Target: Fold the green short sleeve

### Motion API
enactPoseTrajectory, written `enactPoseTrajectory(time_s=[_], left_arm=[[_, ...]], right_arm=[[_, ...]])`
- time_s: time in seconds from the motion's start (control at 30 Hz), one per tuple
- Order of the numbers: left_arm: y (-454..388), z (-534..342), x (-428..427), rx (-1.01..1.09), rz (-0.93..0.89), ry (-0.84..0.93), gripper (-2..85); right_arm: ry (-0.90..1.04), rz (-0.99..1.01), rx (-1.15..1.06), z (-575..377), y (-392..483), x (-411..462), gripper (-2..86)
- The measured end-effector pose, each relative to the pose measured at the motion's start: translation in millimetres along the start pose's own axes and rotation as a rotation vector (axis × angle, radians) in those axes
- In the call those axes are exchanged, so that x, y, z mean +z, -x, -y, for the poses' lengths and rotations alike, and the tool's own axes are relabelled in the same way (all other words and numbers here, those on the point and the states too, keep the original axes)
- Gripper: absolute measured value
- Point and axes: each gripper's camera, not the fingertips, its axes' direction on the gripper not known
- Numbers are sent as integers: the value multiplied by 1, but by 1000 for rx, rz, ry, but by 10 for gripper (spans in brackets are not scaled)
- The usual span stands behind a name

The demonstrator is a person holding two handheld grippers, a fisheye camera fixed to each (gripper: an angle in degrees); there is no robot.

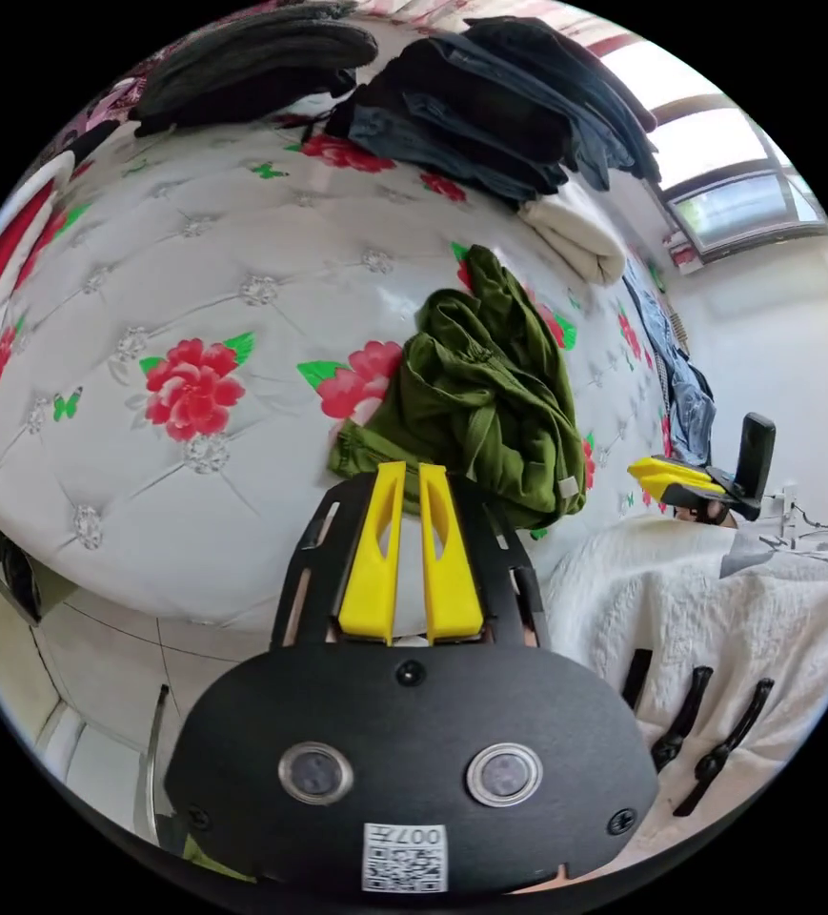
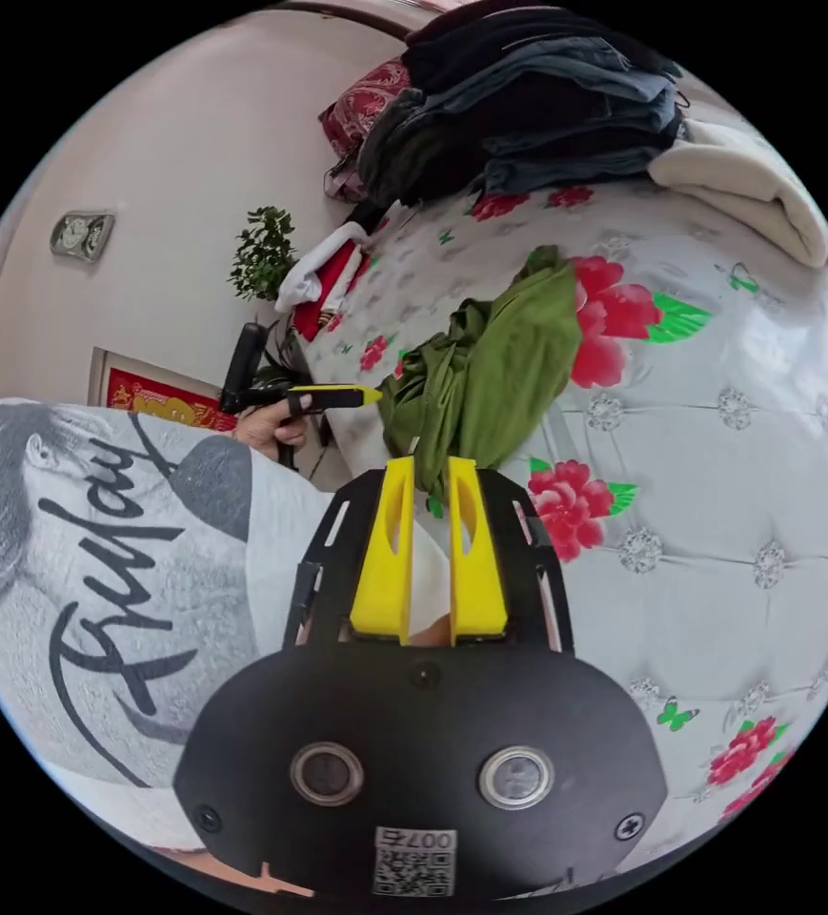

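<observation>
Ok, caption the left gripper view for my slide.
Left gripper, yellow fingers nearly together, poised at the crumpled green short sleeve on a floral tufted white mattress.

Surface: we note a white tufted bed [image 1: 147, 286] with red flower print | on it: crumpled green short sleeve [image 1: 485, 400] near the middle; stack of dark folded clothes [image 1: 509, 105] beyond; cream folded cloth [image 1: 575, 233] beside that stack.
</observation>
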Motion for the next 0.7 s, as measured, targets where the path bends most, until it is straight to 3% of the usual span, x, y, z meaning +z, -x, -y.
enactPoseTrajectory(time_s=[0.17, 0.3, 0.47, 0.57, 0.63, 0.7], left_arm=[[29, 0, -30, 70, -5, -23, 65], [36, 16, -21, 163, -24, 23, 77], [25, 11, -15, 312, 160, 26, 7], [32, 11, -25, 433, 138, 74, -6], [49, 13, -35, 402, 103, 93, -8], [72, 11, -55, 359, 54, 66, -9]], right_arm=[[-31, -143, -60, 45, 30, 11, 67], [59, -197, -135, 98, 52, 70, 69], [219, -384, 60, 119, 8, 127, 29], [-25, -305, 188, 104, -16, 54, 11], [-277, -288, 246, 69, -19, -28, 6], [-406, -312, 284, 34, -20, -77, 4]])
